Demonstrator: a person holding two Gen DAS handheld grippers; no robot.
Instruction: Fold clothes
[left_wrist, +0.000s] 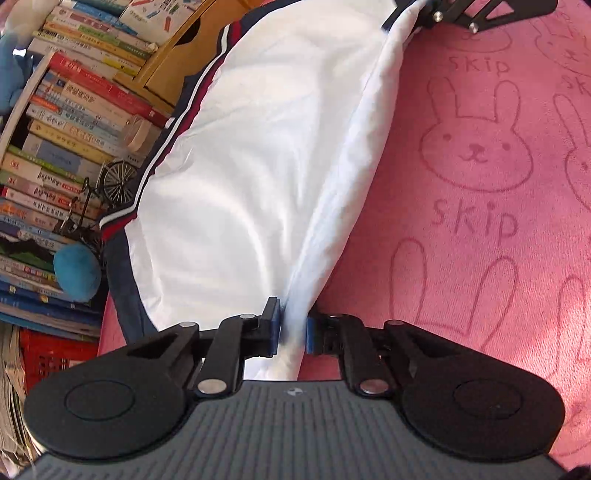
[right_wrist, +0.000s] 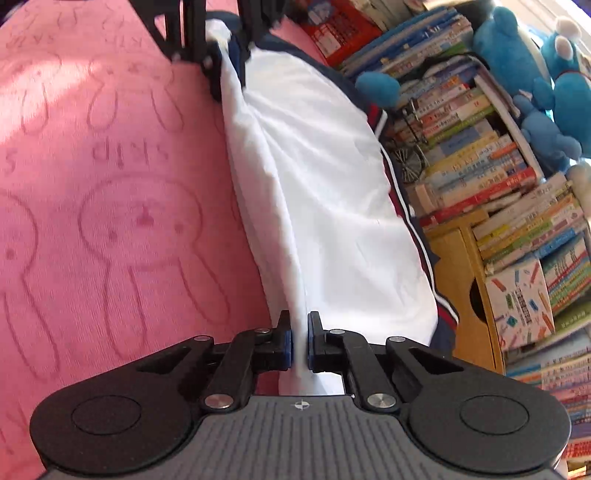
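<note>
Left gripper (left_wrist: 293, 332) and right gripper (right_wrist: 300, 345) each pinch the white garment (left_wrist: 240, 166) edge, nearly closed; cloth light, limp, likely slippery; grip hems.

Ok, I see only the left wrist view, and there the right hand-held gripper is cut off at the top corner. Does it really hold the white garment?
Observer: Yes. In the right wrist view the right hand-held gripper has both pads shut on a raised fold of the white garment.
Operator: And which part of the garment lies beside it?
Observer: The navy hem with red and white stripes lies just to the right of it, toward the yellow shelf.
</note>
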